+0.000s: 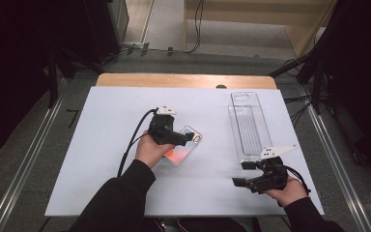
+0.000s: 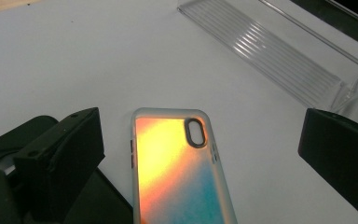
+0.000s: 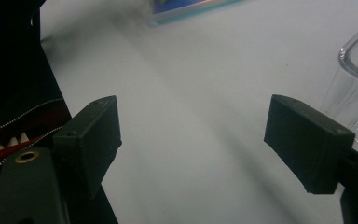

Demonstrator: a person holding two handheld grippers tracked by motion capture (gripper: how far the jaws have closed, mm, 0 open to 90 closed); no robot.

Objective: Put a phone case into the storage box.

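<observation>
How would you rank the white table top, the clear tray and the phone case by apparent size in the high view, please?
1. White table top, by far the largest.
2. Clear tray, long and narrow.
3. Phone case, smallest, though the left gripper covers part of it.

On the table (image 1: 101, 145), the phone case (image 1: 186, 145) lay flat near the middle, and the left gripper (image 1: 193, 137) hung right over it, jaws set wide either side. The tray (image 1: 249, 123) lay at about two o'clock from the case, well apart, its long side running toward twelve. The right gripper (image 1: 241, 174) sat at four o'clock from the case, just at six o'clock of the tray's near end, jaws spread apart.
</observation>
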